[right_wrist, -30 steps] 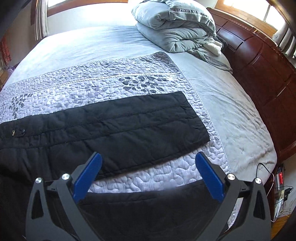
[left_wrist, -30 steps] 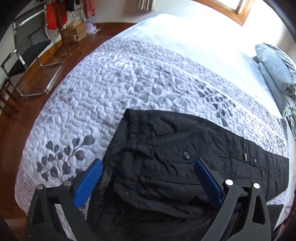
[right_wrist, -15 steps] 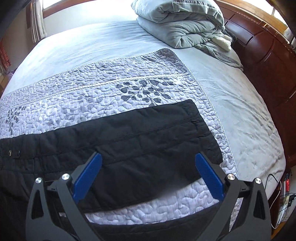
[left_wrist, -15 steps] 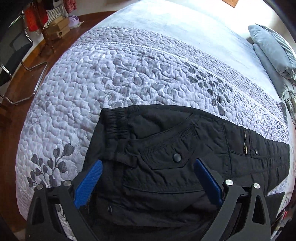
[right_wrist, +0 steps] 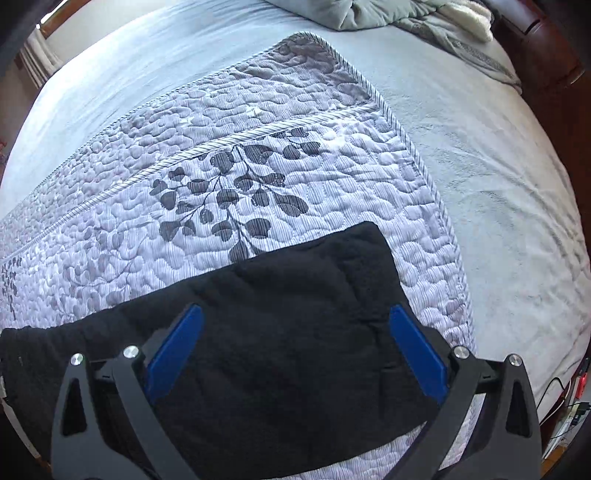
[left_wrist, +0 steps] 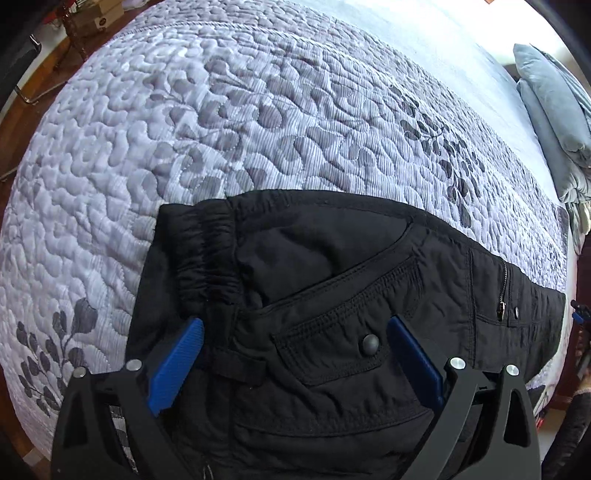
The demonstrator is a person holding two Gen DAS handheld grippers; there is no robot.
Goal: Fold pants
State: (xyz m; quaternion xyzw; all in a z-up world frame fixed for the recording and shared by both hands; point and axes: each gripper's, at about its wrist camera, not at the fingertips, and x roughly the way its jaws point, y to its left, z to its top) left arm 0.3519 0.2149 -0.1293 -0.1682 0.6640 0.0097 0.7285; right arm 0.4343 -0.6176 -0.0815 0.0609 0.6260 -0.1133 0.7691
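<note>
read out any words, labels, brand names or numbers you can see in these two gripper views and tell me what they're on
No text can be read in either view.
Cardboard box on the floor, top left of the left wrist view: a round mark, too small and blurred to read.
Black pants: no label or brand showing, only a plain snap button and a zipper pull.

A bed (right_wrist: 498,177) under a pale sheet carries a quilted, leaf-patterned coverlet (left_wrist: 258,122). Black pants (left_wrist: 351,280) lie flat across the quilt — folded grey bedding (left_wrist: 550,122) sits beyond.
</note>
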